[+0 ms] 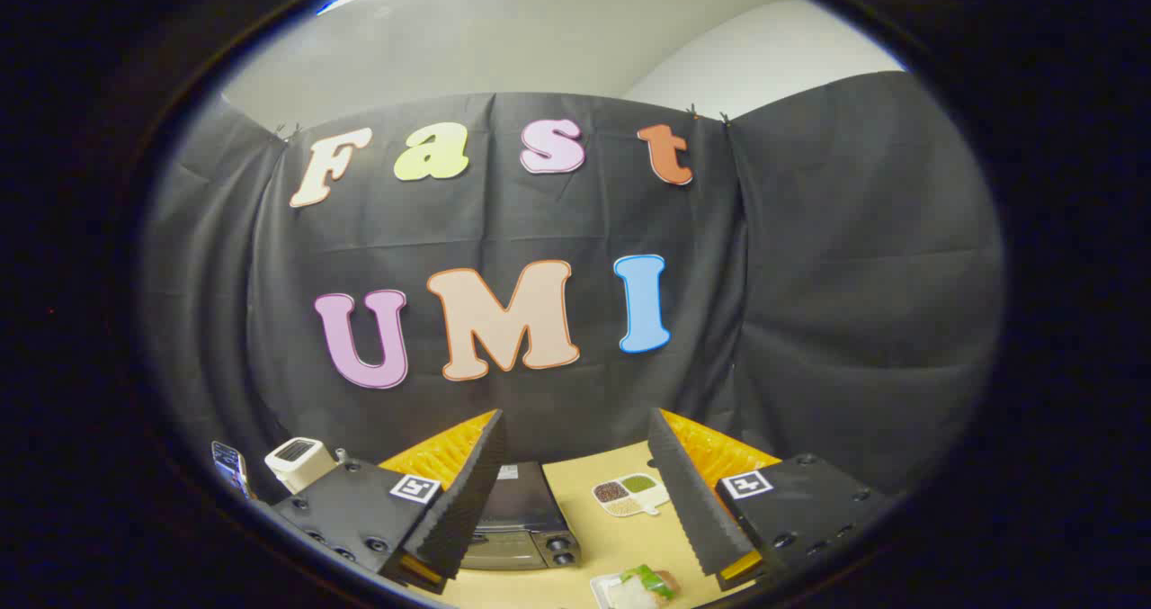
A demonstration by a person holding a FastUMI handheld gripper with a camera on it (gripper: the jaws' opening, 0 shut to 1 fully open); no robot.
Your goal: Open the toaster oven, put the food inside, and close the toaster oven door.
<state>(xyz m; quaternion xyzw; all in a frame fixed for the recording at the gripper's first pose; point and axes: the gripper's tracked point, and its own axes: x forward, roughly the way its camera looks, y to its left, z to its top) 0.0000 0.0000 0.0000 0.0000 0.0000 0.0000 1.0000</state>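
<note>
Toaster oven [526, 523], door closed, sits on the tan counter [620, 537] between the fingers of the tongs [575, 492], spread wide and holding nothing. Food tray [638, 586] lies nearer, right of it.

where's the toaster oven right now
In the gripper view the toaster oven sits on the tan table between the open gripper fingers, closer to the left one, with the food tray nearer the camera beside it.
</note>
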